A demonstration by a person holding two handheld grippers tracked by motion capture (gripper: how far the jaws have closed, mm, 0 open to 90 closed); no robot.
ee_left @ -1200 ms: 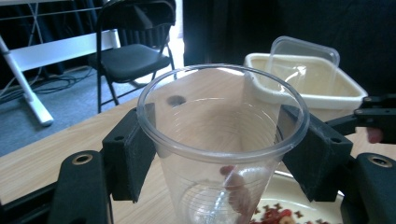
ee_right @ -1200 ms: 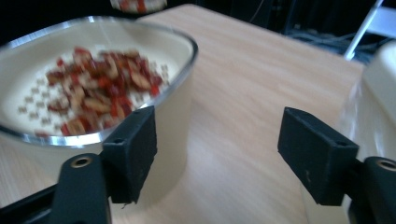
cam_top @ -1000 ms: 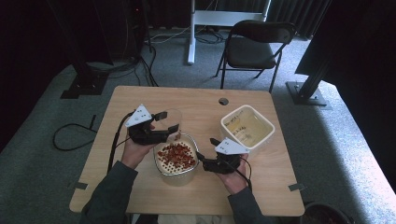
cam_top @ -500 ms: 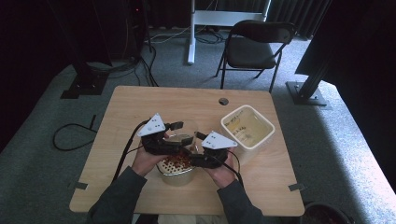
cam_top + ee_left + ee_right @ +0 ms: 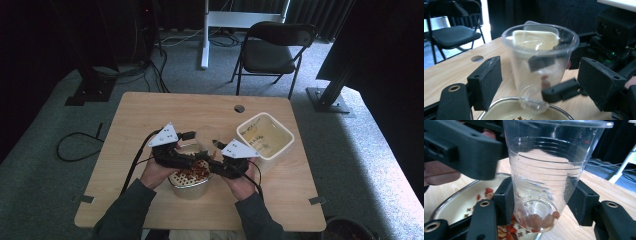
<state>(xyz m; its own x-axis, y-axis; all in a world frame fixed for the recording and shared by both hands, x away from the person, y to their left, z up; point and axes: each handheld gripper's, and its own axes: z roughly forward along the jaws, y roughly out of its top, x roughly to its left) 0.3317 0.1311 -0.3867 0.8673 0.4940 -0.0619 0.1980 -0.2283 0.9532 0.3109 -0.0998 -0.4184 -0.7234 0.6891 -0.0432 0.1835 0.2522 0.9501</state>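
Note:
A clear plastic cup [image 5: 207, 136] hangs upright over the far rim of a metal bowl [image 5: 192, 189]. My right gripper [image 5: 544, 205] is shut on the cup's [image 5: 544, 170] lower part. A few reddish-brown pieces [image 5: 536, 220] lie in the cup's bottom. The bowl [image 5: 456, 202] holds red and brown food bits [image 5: 192, 172]. My left gripper [image 5: 541, 85] is open, its jaws flanking the cup [image 5: 539, 65] without touching it. In the high view the left gripper [image 5: 192, 146] and right gripper [image 5: 212, 156] meet over the bowl.
A white rectangular container [image 5: 287, 142] with a yellowish inside stands right of the cup on the wooden table [image 5: 150, 115]. The table has a round hole [image 5: 239, 108] near its far edge. A folding chair [image 5: 275, 50] stands behind the table.
Both grippers moved in from the bowl's two sides and met over it. The clear cup now stands raised above the bowl's far rim.

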